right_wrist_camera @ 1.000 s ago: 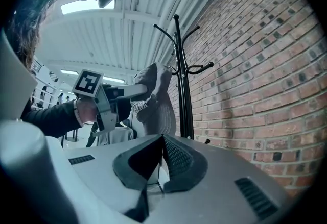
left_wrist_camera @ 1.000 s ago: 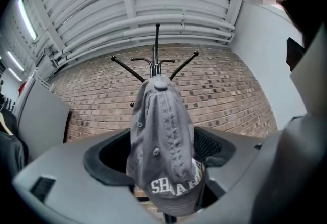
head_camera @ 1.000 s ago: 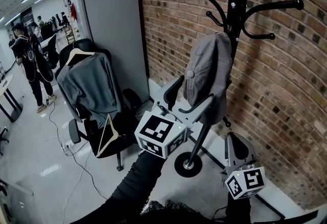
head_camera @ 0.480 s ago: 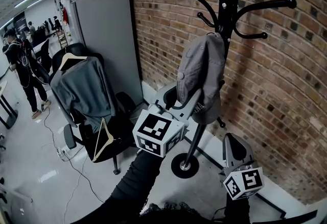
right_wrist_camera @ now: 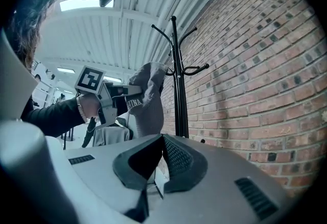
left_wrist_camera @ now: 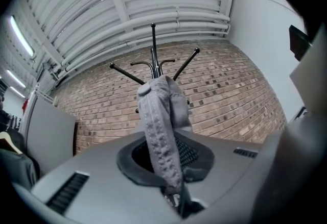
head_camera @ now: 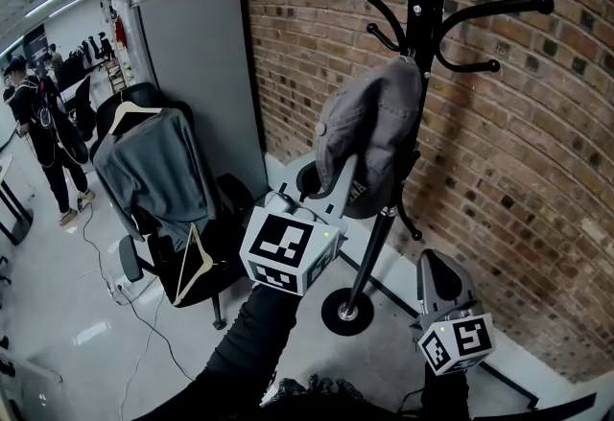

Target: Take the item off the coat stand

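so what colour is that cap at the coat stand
The cap is plain grey, seen best in the head view.

The coat stand (head_camera: 419, 74) rises at 1 o'clock, close before the brick wall (head_camera: 537, 141). The cap (head_camera: 369, 136) hangs on the stand's 9 o'clock side. A panel (head_camera: 206, 74) stands against the wall at 11 o'clock, and a chair (head_camera: 206, 261) carrying a garment (head_camera: 153, 170) sits before it at 9 o'clock.

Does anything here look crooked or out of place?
Yes. The grey cap hangs askew on the coat stand, tilted away from the pole, with the left claw closing on its brim. Nothing looks damaged or spilled.
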{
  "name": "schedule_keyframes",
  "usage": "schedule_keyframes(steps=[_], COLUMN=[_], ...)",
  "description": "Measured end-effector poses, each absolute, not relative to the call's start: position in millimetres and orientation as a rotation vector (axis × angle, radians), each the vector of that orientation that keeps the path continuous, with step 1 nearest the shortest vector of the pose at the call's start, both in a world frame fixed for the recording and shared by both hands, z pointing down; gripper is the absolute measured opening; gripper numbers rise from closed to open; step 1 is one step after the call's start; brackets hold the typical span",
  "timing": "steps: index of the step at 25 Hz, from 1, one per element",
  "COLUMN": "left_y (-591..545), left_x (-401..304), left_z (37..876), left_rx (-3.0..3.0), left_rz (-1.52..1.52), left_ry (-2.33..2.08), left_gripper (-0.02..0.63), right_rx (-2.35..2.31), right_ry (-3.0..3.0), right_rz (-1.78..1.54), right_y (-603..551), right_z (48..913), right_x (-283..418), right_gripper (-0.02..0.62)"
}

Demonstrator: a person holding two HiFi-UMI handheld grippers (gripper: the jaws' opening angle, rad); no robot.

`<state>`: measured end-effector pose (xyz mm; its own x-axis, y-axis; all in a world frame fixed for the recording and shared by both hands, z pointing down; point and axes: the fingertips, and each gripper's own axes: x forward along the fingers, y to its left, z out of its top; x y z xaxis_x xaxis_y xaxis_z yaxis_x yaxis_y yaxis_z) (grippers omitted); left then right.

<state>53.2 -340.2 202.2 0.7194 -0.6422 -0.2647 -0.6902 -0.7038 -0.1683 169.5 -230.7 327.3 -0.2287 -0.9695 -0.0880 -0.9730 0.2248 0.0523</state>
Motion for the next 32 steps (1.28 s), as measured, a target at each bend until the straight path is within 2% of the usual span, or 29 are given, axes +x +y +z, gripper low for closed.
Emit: schedule_keyframes(steps=[17, 32], left_y=[-339, -326], left_x=[0, -52], left_z=[173, 189], left_rx=[-2.587, -2.499], left_rz=[0.376, 0.326], left_ry=[1.222, 1.376], left_gripper=[0.026, 0.026], right_rx=[-1.868, -1.774], right_ry=[2.481, 2.550], right_rz=[0.180, 0.206], right_y=[-236, -240], right_z=[321, 320], right_x=[154, 129], right_gripper=[0.009, 0.009])
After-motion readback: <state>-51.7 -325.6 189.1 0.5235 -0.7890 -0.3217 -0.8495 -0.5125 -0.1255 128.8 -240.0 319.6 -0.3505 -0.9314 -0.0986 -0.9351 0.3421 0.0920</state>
